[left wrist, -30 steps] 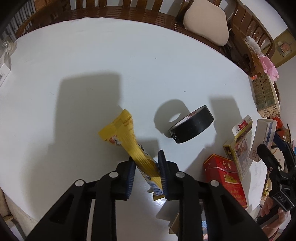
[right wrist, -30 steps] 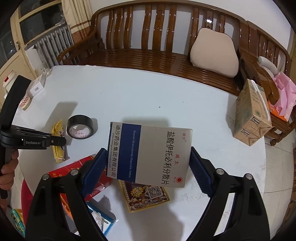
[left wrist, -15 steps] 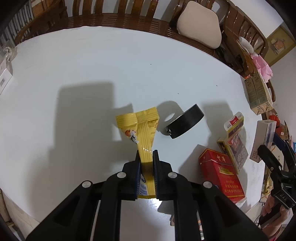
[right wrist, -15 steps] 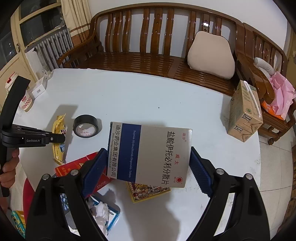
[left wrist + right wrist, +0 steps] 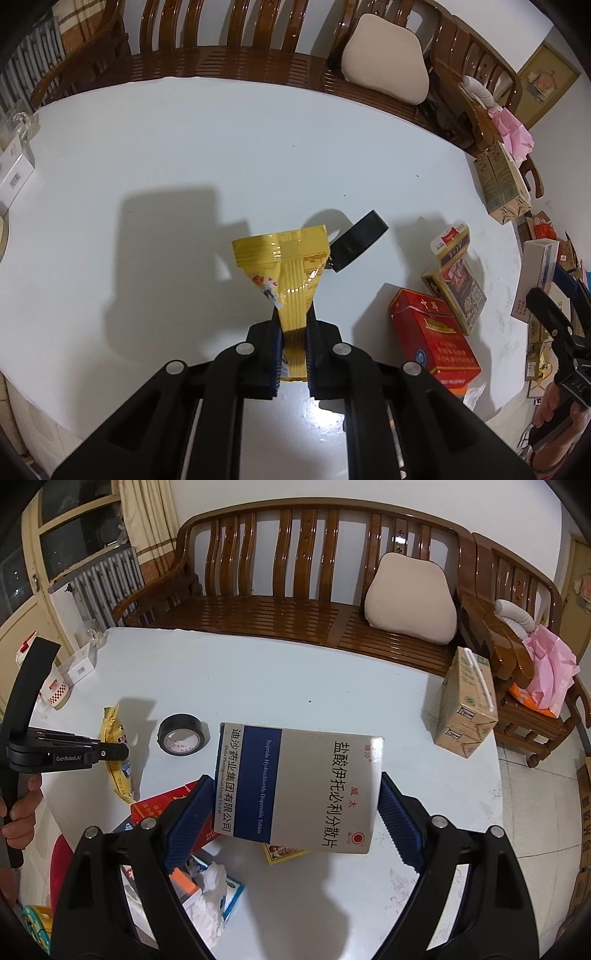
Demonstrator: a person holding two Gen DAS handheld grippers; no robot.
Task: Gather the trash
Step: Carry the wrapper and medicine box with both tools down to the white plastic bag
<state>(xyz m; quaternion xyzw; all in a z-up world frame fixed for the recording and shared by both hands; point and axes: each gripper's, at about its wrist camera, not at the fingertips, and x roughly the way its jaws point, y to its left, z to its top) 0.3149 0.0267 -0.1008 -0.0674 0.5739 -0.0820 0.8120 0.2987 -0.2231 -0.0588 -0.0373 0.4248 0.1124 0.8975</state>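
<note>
Your left gripper point(image 5: 293, 325) points steeply down toward the table, its jaws pinched tight on the yellow wrapper point(image 5: 286, 266), whose top fans out above your fingertips. Your left hand point(image 5: 16, 812) wraps around the black handle at the frame's edge. Your right gripper point(image 5: 295, 812) tilts downward, jaws spread wide with the blue pads point(image 5: 186, 823) pressing both ends of the medicine box point(image 5: 295, 786).

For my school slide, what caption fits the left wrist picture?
Left gripper pinching a yellow snack wrapper above the white table, black tape roll behind.
</note>
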